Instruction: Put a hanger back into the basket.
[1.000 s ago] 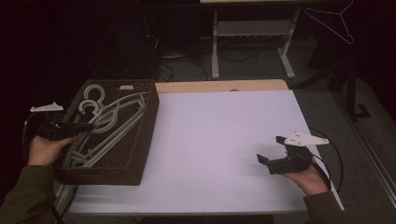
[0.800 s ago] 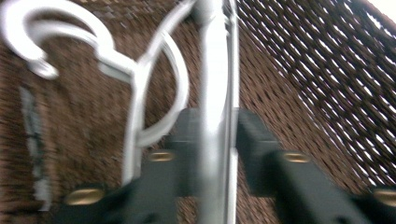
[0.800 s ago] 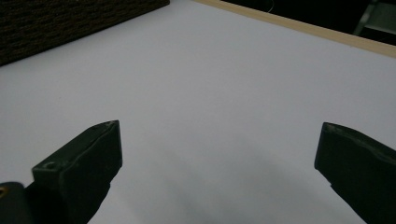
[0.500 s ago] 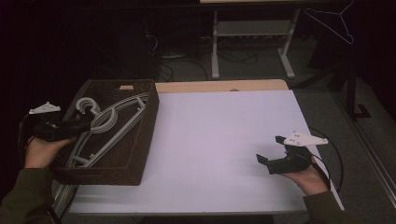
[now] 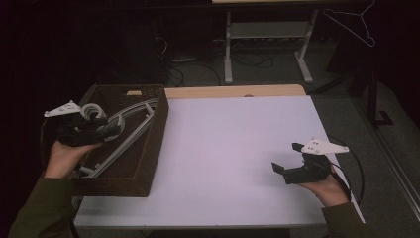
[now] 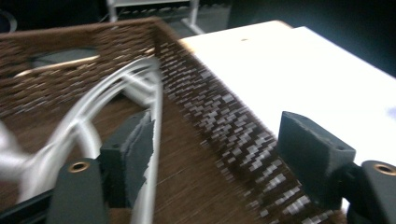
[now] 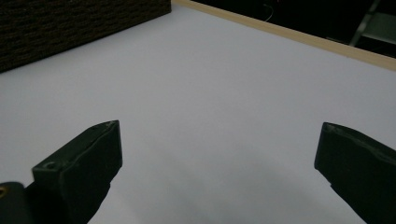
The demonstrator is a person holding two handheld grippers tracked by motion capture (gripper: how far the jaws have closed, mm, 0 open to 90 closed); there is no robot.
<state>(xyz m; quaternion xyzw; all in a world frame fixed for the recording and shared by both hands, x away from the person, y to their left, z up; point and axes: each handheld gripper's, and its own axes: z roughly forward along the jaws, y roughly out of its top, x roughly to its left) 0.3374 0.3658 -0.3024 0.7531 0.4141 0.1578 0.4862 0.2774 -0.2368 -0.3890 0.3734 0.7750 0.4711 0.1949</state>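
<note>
Since a second ago, my left hand-held gripper (image 5: pixel 111 132) has lifted slightly and shifted over the dark brown woven rectangular basket (image 5: pixel 143 168), and the pale grey plastic hangers (image 5: pixel 130 130) inside it sit differently, their curved hooks now up near my hand. That basket stands at the table's left end, on the white table (image 5: pixel 233 148) top, with its right wall running along the white surface.

Along the left hand-held gripper's own view, its jaws stand wide apart: one pad (image 6: pixel 133 156) is inside the basket, just beside a blurred white hanger (image 6: pixel 149 135) bar, and the other is outside the basket's woven wall (image 6: pixel 219 135), above the table. They straddle the wall; I cannot tell whether the inner pad touches the hanger.

My right hand-held gripper (image 5: pixel 289 171) hovers low over the table's near right part, well apart from the basket, jaws spread wide with nothing between them, pointing toward the basket.
</note>
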